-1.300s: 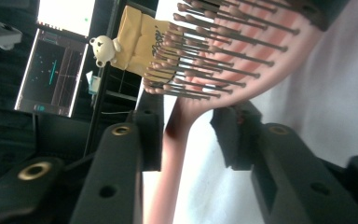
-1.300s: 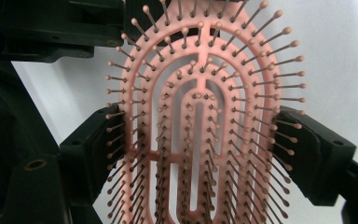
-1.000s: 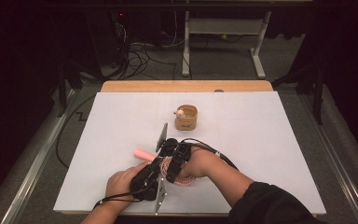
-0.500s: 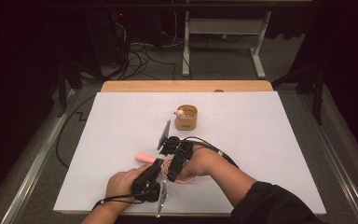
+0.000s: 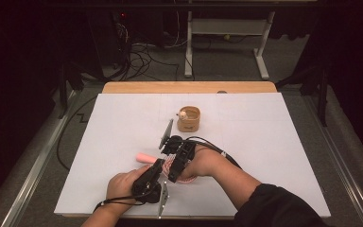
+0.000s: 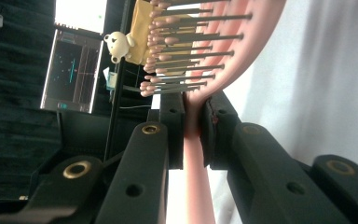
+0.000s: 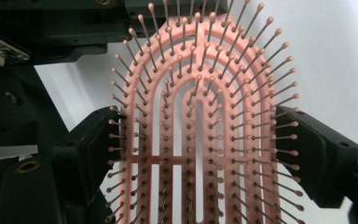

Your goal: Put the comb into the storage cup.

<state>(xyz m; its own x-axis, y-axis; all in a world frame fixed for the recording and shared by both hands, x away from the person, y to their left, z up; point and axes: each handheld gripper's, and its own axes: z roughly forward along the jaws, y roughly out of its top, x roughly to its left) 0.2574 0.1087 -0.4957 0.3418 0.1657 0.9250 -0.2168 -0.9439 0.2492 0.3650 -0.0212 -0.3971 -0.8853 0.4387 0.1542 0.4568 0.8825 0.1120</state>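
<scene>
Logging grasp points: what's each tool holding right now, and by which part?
Both hold the pink hairbrush. The left tool is shut on its neck, just below the bristles; the right tool clamps the bristled head across its two side edges.

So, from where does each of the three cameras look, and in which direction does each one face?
High view: above the person's side, facing forward and down on the white table; both hands, the left gripper and right gripper show.
Left gripper view: rides the left gripper, looking along jaws clamped on the pink hairbrush neck.
Right gripper view: rides the right gripper, facing the bristles, jaws at both edges of the brush head.
Shared: all show the hairbrush; high and left gripper views share the wooden cup.
</scene>
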